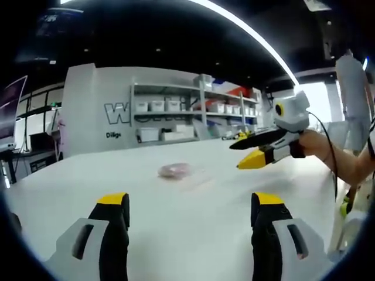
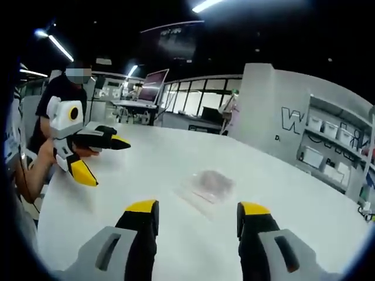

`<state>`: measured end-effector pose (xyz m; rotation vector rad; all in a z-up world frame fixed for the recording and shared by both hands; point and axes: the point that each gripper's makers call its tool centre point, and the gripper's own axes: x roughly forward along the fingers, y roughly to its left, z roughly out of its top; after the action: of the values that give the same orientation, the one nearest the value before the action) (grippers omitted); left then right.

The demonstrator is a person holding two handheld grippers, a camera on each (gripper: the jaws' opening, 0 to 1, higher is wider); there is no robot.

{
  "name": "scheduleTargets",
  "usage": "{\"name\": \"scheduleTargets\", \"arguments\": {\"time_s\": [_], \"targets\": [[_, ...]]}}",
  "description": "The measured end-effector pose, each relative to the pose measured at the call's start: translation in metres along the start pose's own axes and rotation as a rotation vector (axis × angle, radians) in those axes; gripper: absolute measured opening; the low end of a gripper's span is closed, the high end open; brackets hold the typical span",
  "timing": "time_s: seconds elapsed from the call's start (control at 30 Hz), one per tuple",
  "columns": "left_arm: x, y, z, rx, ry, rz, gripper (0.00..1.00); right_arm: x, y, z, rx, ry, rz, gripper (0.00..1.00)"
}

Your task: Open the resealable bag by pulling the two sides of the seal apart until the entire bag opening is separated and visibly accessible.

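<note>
Currently the resealable bag (image 2: pixel 208 188) is seen lying flat on the white surface (image 2: pixel 281 193), just ahead of the right tool (image 2: pixel 197 218) and well apart from the left tool (image 1: pixel 192 209). Both tools are held wide open, nothing gripped. The thin clear film (seal edge hard to make out) could be pushed along rather than pinched if approached too flat.

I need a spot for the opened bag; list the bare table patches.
Bare white table lies all around the clear bag: between it and the right tongs, and past it toward the shelving. Crowded only where the left tongs hover.
</note>
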<state>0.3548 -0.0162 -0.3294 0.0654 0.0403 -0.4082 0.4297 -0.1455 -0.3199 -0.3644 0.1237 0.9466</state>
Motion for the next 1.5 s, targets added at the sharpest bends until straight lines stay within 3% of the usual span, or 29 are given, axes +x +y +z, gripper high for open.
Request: {"name": "scheduleTargets", "arguments": {"time_s": [1.5], "targets": [[0.0, -0.001, 0.001, 0.007, 0.0, -0.002, 0.84, 0.015, -0.002, 0.001, -0.082, 0.054, 0.024, 0.45]]}}
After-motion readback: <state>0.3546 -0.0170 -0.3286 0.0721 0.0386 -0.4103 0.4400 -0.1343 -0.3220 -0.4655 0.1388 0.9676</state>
